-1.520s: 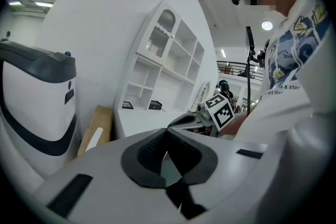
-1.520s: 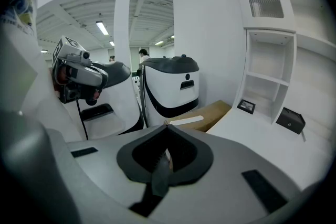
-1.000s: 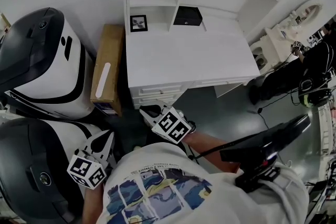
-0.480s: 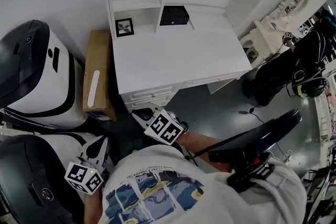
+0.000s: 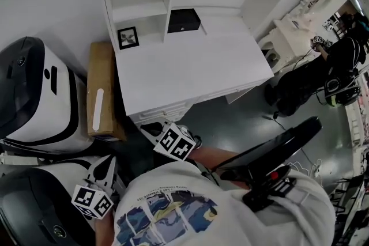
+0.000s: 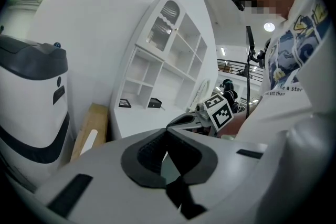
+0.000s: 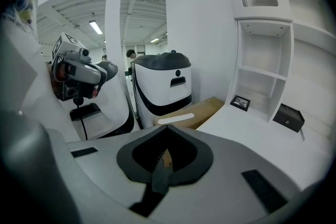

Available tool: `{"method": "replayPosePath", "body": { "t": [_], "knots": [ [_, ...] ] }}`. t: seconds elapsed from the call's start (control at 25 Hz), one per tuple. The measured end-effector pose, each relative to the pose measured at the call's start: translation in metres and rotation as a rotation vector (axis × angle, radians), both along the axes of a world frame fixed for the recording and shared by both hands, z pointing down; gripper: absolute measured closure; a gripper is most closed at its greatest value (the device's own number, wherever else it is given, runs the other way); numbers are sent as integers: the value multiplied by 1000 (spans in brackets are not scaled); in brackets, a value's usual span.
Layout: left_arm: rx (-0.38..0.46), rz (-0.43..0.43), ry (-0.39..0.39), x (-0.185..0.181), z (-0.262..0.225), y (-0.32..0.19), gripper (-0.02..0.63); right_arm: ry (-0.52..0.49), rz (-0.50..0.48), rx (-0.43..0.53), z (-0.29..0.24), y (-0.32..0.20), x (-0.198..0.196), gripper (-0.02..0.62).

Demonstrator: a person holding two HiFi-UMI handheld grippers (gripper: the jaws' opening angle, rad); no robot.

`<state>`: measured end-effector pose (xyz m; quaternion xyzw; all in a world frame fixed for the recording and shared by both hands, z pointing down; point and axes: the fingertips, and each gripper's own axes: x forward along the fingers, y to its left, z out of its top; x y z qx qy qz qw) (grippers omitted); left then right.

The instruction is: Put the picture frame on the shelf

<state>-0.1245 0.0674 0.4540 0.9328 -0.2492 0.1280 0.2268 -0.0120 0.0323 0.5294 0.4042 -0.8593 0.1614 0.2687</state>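
On desk (image 5: 190, 60), picture frame (image 5: 128, 37) — well beyond left gripper (image 5: 107, 161), right gripper (image 5: 147, 127)

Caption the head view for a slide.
Left gripper and right gripper, shut and empty, before a white desk; picture frame in its lower-left cubby.

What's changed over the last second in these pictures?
Only the camera shifted: the desk sits further left in the head view. The picture frame still stands at its back left corner. The left gripper and right gripper stay shut, empty, by the person's body.
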Motion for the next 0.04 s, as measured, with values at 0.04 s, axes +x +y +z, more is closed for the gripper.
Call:
{"method": "replayPosePath", "body": {
  "t": [0.04],
  "knots": [
    [-1, -3, 0, 2, -1, -3, 592, 0, -2, -2, 1, -3, 1, 571]
  ]
}}
